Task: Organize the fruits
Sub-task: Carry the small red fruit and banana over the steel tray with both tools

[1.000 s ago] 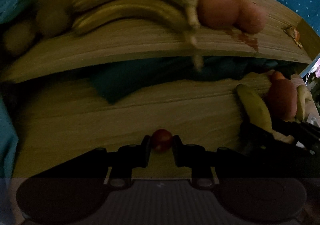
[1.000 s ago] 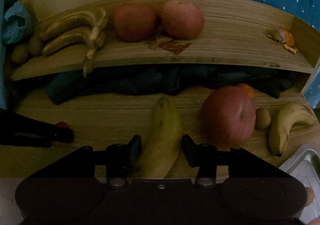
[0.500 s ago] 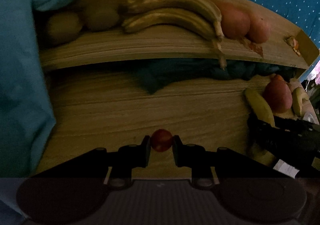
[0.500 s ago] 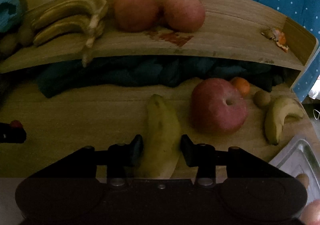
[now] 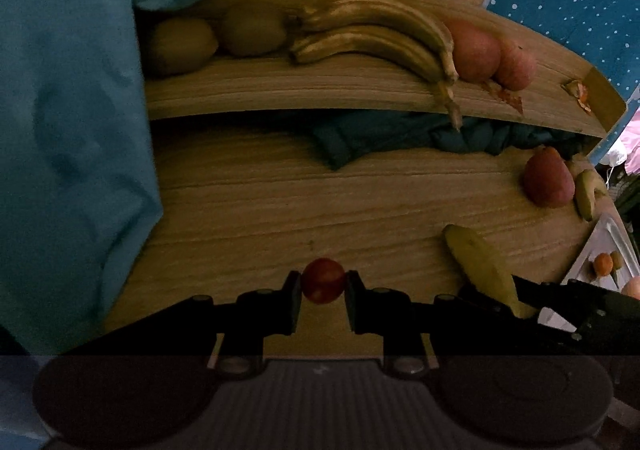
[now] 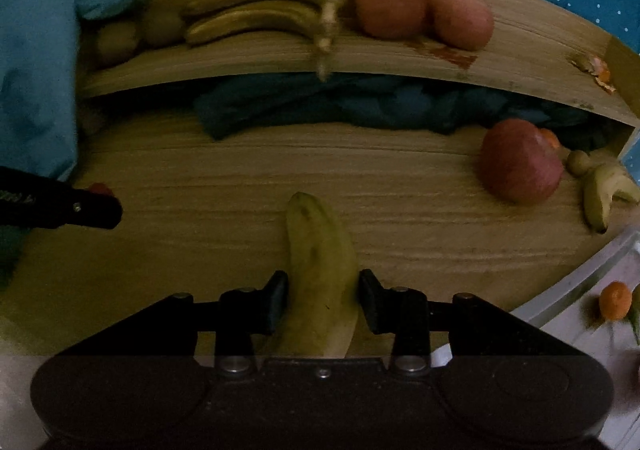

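Low in frame, a small red fruit [image 5: 323, 280] is pinched by the left tool [image 5: 323, 286] and a banana [image 6: 320, 270] by the right tool [image 6: 322, 300], both levelled over the bench [image 5: 280, 209].

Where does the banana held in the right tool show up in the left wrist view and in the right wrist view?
Left wrist view: the held banana lies at lower right, its near end hidden by the right tool.
Right wrist view: the held banana sits bottom centre, clamped in the right tool.
Shared landmark: the banana bunch on the upper shelf.

Grained matt wood shelf [image 5: 320, 89], rumpled blue cloth [image 5: 72, 129]
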